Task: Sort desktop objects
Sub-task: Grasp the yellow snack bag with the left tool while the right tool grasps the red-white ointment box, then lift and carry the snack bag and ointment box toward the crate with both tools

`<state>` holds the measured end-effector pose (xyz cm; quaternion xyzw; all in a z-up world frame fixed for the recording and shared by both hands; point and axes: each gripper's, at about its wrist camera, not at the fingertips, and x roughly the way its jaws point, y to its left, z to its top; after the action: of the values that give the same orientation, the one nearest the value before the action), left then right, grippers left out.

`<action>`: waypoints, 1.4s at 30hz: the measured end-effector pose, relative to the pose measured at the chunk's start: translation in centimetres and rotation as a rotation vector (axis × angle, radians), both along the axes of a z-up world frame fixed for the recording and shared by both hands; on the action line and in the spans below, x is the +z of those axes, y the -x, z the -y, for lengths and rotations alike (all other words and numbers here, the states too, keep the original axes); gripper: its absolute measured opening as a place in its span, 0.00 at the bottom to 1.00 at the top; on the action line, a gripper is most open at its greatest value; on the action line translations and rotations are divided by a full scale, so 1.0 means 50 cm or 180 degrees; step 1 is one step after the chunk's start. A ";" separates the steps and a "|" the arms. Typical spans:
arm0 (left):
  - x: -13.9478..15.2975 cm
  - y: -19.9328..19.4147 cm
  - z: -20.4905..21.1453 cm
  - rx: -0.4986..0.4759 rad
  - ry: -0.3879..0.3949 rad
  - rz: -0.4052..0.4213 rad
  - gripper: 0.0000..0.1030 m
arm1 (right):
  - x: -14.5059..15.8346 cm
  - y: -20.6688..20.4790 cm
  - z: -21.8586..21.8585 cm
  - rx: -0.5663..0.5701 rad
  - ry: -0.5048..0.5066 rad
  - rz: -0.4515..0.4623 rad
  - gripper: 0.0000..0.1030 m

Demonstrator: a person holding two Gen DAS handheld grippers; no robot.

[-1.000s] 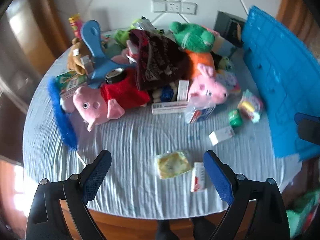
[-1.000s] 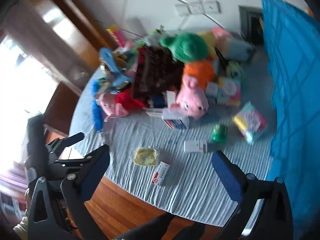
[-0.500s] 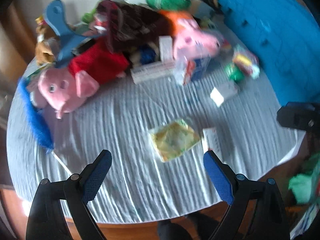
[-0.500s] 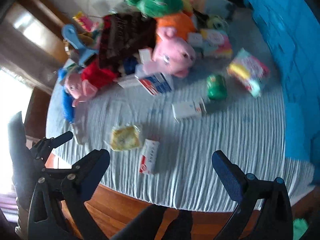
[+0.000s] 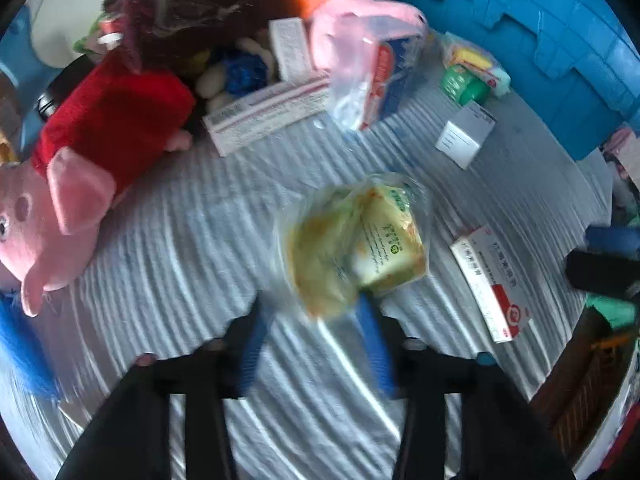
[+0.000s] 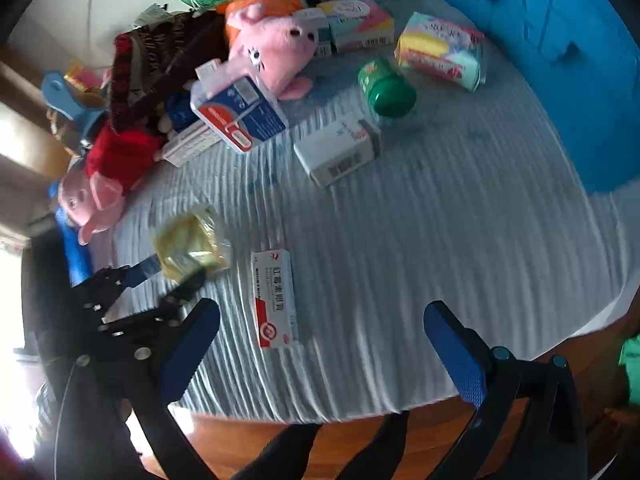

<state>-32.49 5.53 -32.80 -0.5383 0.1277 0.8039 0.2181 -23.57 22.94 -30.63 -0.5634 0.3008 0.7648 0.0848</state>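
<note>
A round worktop [image 6: 460, 216] under pale ribbed cloth. The left claw [image 5: 316, 320] is closing around a yellow snack packet [image 5: 356, 240] near the front edge; blur hides whether the fingers truly pinch it. The right claw [image 6: 320, 344] hangs spread wide, holding nothing, above a red-and-white medicine box [image 6: 276, 300] just beside the packet. Plush pigs [image 6: 276, 46] and boxes crowd the far side.

The left claw [image 5: 312, 320] has a black frame with blue textured pads and a teal bolt head at its 3 o'clock side. The right claw [image 6: 320, 344] matches it: black arms, blue dimpled pads, silver screws at 9 o'clock.
</note>
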 end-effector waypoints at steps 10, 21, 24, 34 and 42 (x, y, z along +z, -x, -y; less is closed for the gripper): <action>0.005 -0.002 0.006 -0.0148 -0.0069 -0.0005 0.40 | -0.046 0.015 0.084 -0.0106 -0.0382 0.0038 0.84; 0.007 0.047 -0.033 -0.0292 0.0050 -0.0145 0.73 | -0.060 0.014 0.090 -0.0016 -0.0577 0.0099 0.26; -0.004 0.059 -0.043 -0.0203 0.0018 -0.0083 0.49 | -0.061 0.008 0.076 -0.0035 -0.0586 0.0094 0.25; 0.023 0.050 0.044 0.0210 -0.0160 0.0054 0.29 | -0.062 0.007 0.064 -0.0018 -0.0580 -0.0009 0.25; 0.065 -0.003 0.087 0.0268 -0.0204 0.0009 0.29 | -0.045 0.014 0.078 0.0044 -0.0653 -0.0101 0.25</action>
<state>-32.33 1.16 -29.54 -0.5370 0.0789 0.8154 0.2014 -24.30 19.03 -32.86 -0.5417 0.2184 0.8009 0.1320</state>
